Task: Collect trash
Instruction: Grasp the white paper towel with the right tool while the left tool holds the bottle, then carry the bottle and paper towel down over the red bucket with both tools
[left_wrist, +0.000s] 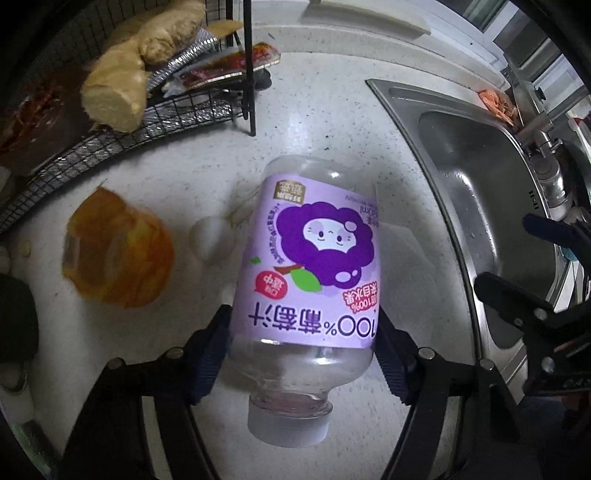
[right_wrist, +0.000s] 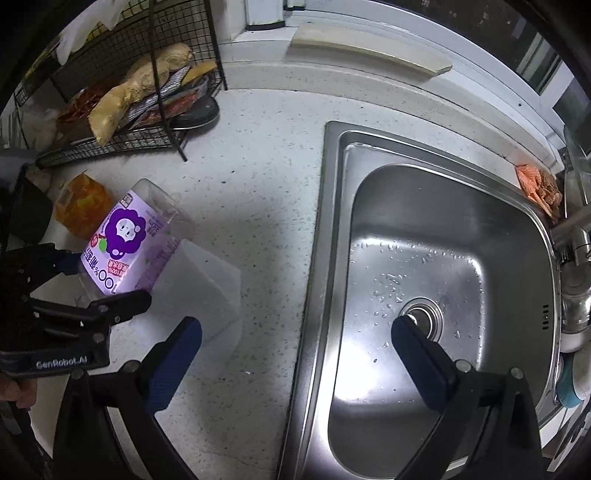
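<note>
The left gripper (left_wrist: 303, 343) has its jaws clenched on the grape juice bottle (left_wrist: 310, 266), one blue pad on each side of the lower label edge, near the clear shoulder. The bottle looks empty and its white cap (left_wrist: 288, 424) points toward the camera. It sits over the speckled countertop (left_wrist: 332, 122), left of the steel sink (right_wrist: 424, 258) and just right of a crumpled orange wrapper (left_wrist: 118, 254).

The right gripper (right_wrist: 295, 354) is released, with nothing between its jaws. One finger hangs over the countertop and the other over the sink basin.

Recommended handling for this step:
- Keep the pads square on the bottle wall. The plastic is thin and will likely dent under excess force.
- Confirm the grip is firm before lifting, since the label film looks slick.
- Lift straight up so the bottle clears the white translucent tub (right_wrist: 207, 291) just beside it.
- The orange wrapper appears to be the next piece of trash, and the free right gripper is well placed for it.

Legible writing: the purple label reads "100%" followed by Chinese characters for grape juice, above a cartoon grape figure. A red badge carries more Chinese text, too small to read. The left gripper body reads "GenRobot.AI" in the right wrist view.
</note>
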